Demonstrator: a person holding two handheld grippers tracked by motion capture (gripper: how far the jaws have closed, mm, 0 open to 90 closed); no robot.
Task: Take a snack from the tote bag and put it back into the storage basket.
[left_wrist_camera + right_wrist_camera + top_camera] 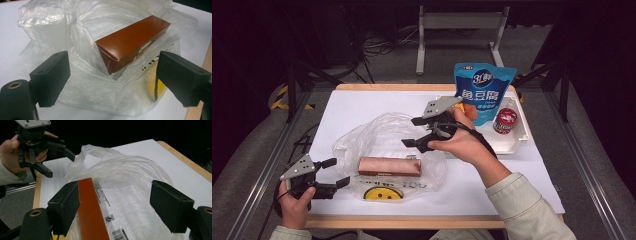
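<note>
A long brown box (389, 166) lies inside a crumpled clear plastic bag (382, 137) on the white table. My left gripper (338, 172) is open at the bag's near-left end, close to the table's front edge. In the left gripper view the box (132, 42) shows through the bag's mouth (82, 82), just beyond the open jaws. My right gripper (409, 132) hovers open over the bag's far right side. In the right gripper view the box (91, 207) and bag (125, 182) lie below its spread jaws, with the left gripper (60, 165) farther off.
At the back right, a white tray (517, 145) holds a blue snack pouch (482, 90), a red can (506, 121) and something orange (468, 111). The bag carries a yellow smiley print (383, 193) near the wooden front edge (412, 221).
</note>
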